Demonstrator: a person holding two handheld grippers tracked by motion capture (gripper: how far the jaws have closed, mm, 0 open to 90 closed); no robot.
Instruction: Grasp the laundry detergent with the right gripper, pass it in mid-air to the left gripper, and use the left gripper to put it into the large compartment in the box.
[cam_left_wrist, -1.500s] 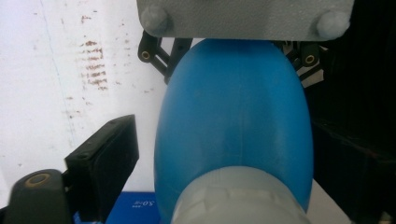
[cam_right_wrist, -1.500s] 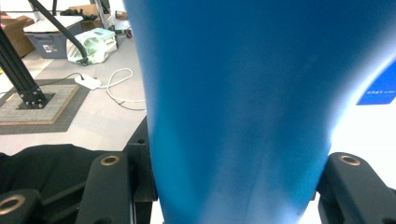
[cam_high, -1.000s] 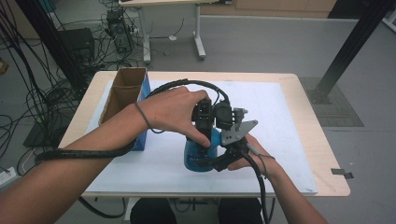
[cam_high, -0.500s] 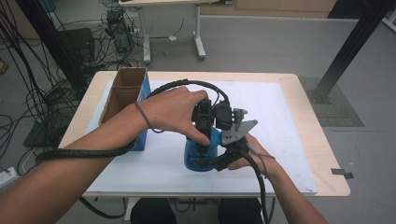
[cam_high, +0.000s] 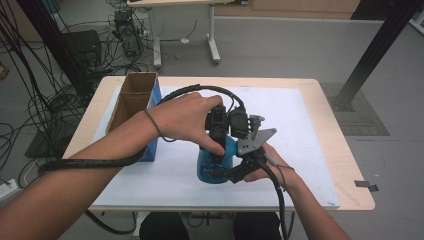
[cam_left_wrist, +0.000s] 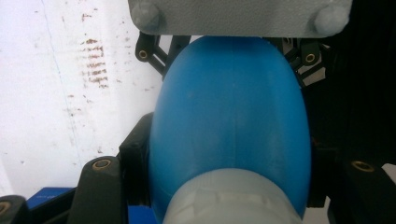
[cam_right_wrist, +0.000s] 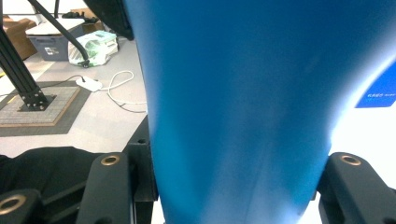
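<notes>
Blue bottle (cam_high: 216, 162), smooth, rigid, likely slippery plastic: left gripper (cam_high: 218, 131) clamps its upper body, right gripper (cam_high: 235, 172) its near-right base.

A smooth blue object (cam_right_wrist: 243, 116) stands clamped between the two black jaws of the right gripper (cam_right_wrist: 233, 186), pressing against both, while beyond its left jaw lie grey floor, a white cable (cam_right_wrist: 119, 88) and a black frame post (cam_right_wrist: 21, 77).
</notes>
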